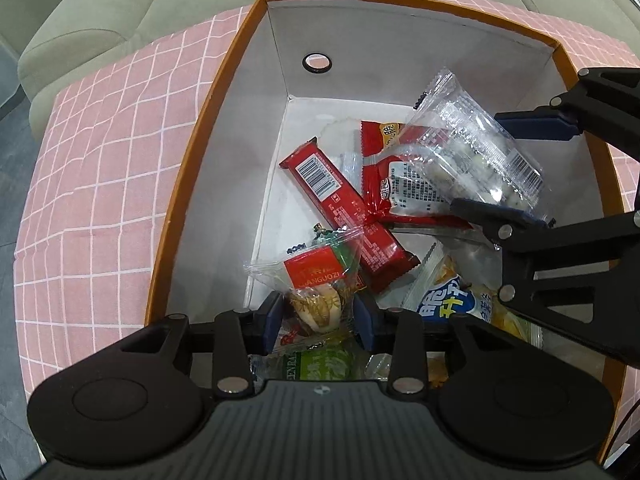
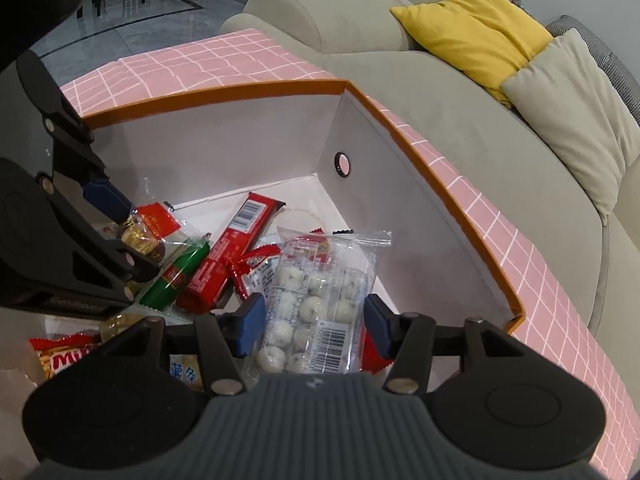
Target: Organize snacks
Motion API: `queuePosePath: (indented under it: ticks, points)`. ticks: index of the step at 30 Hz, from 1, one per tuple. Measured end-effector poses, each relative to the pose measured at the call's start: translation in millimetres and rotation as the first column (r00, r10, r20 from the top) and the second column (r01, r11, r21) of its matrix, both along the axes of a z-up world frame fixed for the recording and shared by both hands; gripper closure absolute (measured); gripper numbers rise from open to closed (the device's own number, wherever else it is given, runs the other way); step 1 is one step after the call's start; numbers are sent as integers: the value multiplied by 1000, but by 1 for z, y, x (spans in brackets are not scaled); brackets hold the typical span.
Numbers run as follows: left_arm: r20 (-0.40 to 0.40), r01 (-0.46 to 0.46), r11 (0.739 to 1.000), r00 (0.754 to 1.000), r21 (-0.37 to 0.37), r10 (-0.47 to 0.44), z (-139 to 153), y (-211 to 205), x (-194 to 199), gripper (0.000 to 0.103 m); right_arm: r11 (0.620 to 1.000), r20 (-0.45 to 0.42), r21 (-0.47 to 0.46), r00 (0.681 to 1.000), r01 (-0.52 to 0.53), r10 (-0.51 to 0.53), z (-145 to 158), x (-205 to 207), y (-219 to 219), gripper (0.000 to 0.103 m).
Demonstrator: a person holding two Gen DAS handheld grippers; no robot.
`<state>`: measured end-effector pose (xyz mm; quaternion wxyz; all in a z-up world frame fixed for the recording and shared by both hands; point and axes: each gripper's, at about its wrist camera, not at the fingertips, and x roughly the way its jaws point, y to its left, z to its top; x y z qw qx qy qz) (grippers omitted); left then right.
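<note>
An orange-rimmed box [image 1: 208, 112] with white inner walls holds several snack packs; it also shows in the right wrist view [image 2: 440, 184]. My left gripper [image 1: 318, 316] is inside the box, shut on a clear pack with a red label [image 1: 316, 280], also seen in the right wrist view [image 2: 150, 226]. My right gripper [image 2: 316, 324] is shut on a clear pack of white round sweets [image 2: 320, 300], held above the box floor; that pack shows in the left wrist view [image 1: 472, 152]. A long red bar [image 1: 344, 208] and a red pouch [image 1: 384, 184] lie on the box floor.
The box stands on a pink checked cloth [image 1: 100, 168] next to a beige sofa [image 2: 460, 120] with a yellow cushion [image 2: 476, 28] and a beige cushion [image 2: 572, 116]. More packs, green [image 2: 176, 276], blue-and-white [image 1: 444, 300] and red [image 2: 64, 356], lie at the near end of the box.
</note>
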<state>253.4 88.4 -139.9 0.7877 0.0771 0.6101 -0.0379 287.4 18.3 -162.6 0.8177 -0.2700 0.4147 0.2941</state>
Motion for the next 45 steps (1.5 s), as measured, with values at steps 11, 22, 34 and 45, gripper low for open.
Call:
queuePosePath:
  ticks: [11,22,34,45]
  points:
    - [70,5,1000,998,21,-6,30,-1,-10,42,998,-62,65,998,19,-15,25,-5,-4,30]
    - [233,-24,1000,972,-11,26,95,0,-40,41,958,-53,228,985,172,-164,88,-32,-39,21]
    - [498,12,996,866,-90,34,170,-20,-97,41,869,7,397,945,296,-326,151,-105,-86,15]
    - [706,36,990,704,-136,72,200,-43,-161,41,805,134,493,885,332,-447,178,-187,-123,8]
